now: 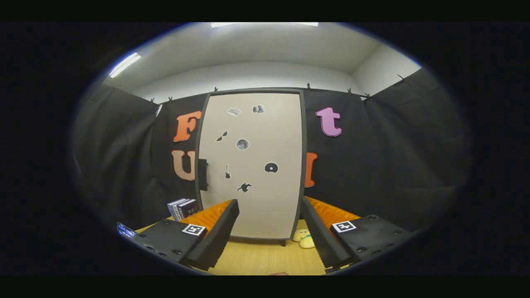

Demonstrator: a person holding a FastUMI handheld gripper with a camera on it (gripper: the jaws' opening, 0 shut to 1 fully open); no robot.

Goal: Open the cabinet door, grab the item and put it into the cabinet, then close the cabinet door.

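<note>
Gripper [269,231]: held level over the wooden table, facing the cabinet head-on; the two fingers stand wide apart with nothing between them but bare tabletop and the foot of the cabinet.
Fingers: one [217,234] to the left and one to the right, each carrying a square black-and-white marker on its top face; neither touches anything.
Cabinet [252,165]: stands upright straight ahead, beyond the fingertips, at the far side of the table against the booth's dark cloth wall; tall, with a dark frame.
Cabinet door [265,198]: pale and flat, shut flush in its frame; several small black-and-grey stickers are scattered over its upper and middle parts.
Handle [203,174]: a dark block on the door's left edge, ahead of and above the left finger.
Item, a yellow plush toy [304,239]: lies on the table at the cabinet's lower right corner, just inside the right finger and slightly beyond its tip; partly hidden by that finger, so its full shape cannot be told.
Books [183,208]: a small stack standing on the table left of the cabinet, beyond the left finger.
Table [265,258]: light wood grain, bare between the fingers up to the cabinet's base.
</note>
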